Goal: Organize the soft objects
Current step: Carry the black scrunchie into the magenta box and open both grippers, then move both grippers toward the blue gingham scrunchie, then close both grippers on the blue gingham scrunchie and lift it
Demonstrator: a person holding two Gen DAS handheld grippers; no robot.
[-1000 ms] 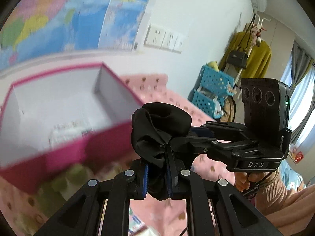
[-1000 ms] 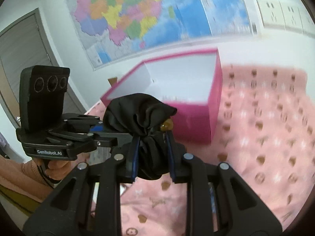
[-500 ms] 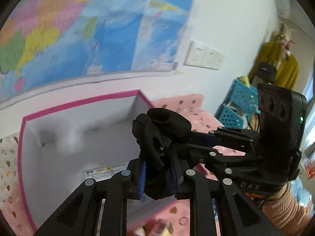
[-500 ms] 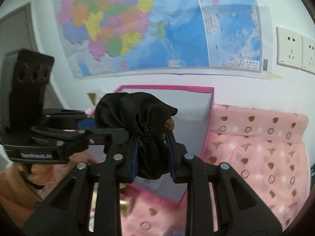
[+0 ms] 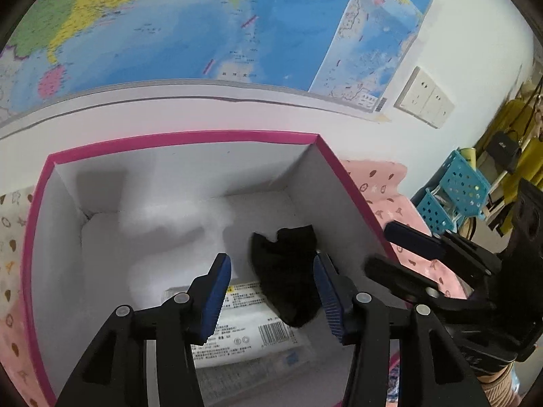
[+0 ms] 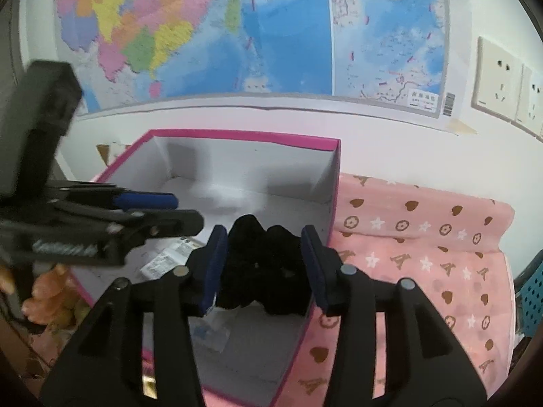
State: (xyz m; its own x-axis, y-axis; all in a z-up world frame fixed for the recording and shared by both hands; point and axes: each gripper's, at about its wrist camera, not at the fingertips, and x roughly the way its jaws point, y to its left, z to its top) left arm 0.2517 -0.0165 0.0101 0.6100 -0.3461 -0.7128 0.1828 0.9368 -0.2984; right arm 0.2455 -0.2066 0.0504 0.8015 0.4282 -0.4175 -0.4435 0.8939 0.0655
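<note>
We find a wall map (image 5: 190, 34) above a pink-rimmed box (image 5: 176, 134) with a white interior, standing on a surface under a pink patterned cloth (image 6: 424, 247). Over the open box, both tools are positioned side by side. The left gripper (image 5: 271, 288) has its jaws opening, and the black fabric item (image 5: 288, 271) shows between the blue pads without either pad pressing on it; we judge it released and lying or dropping against the box's right inner wall, partly over a white labelled packet (image 5: 244, 332) on the box floor. The right gripper (image 6: 261, 264) likewise has its jaws opening, with the same dark bundle seen between its pads in the right wrist view; whether the cloth touches those pads we cannot tell. A white fluffy mass (image 5: 176, 224) occupies the rear of the box. Risks noted: the fabric may snag on a pad's ribbed face and be dragged back out when the tools withdraw; it may drape over the box's right rim instead of settling inside; and the two tools, close together, could knock one another or the box wall on retreat.
</note>
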